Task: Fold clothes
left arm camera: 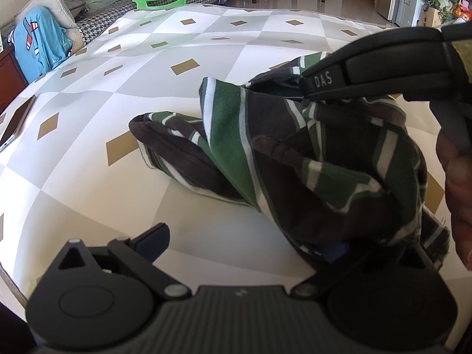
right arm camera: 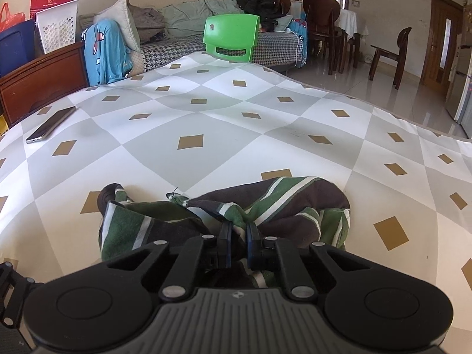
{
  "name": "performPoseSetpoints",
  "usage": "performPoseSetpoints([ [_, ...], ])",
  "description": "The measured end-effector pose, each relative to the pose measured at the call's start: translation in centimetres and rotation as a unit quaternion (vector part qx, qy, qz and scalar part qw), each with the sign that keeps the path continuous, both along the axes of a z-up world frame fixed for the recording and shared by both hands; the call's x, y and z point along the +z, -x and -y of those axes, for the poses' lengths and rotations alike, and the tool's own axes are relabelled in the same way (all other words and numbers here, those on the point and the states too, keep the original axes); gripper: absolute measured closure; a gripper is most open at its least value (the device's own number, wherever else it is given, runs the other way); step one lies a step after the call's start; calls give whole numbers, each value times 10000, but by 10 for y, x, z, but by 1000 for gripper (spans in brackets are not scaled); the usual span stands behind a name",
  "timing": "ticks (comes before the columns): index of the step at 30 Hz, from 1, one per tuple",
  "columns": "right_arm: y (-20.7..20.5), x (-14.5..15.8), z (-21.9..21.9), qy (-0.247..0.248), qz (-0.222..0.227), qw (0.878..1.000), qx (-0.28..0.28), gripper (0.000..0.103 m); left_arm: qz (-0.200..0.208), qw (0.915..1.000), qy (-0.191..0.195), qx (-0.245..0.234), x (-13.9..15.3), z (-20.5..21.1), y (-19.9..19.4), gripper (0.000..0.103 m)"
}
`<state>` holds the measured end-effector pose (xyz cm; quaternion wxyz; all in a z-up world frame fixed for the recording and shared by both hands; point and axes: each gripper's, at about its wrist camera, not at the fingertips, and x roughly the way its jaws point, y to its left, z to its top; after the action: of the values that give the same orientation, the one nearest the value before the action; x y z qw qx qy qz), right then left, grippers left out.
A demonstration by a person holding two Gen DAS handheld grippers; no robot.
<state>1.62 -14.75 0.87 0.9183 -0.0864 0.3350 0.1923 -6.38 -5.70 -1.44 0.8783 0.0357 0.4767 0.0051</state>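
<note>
My right tool is closed tight on a bunched fold of the garment, which I judge gives me a hold for lifting and spreading it. My left tool stands wide; its right finger is buried under the cloth, its left finger bare, gripping nothing. The garment lies crumpled on the table, near its front edge, well apart from the phone. It is brown with green and white stripes, unfolded.
</note>
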Motion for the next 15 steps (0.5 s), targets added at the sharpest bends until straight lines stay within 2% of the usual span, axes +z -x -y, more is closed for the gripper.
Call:
performPoseSetpoints([
  [5,8,18,12,-182,263,9993,-215,94,-16,10000,13,43,-1,-2,0,0],
  [15,27,50,55,-347,744,9915,-1010,94,6,9997,82,231,3,-6,0,0],
])
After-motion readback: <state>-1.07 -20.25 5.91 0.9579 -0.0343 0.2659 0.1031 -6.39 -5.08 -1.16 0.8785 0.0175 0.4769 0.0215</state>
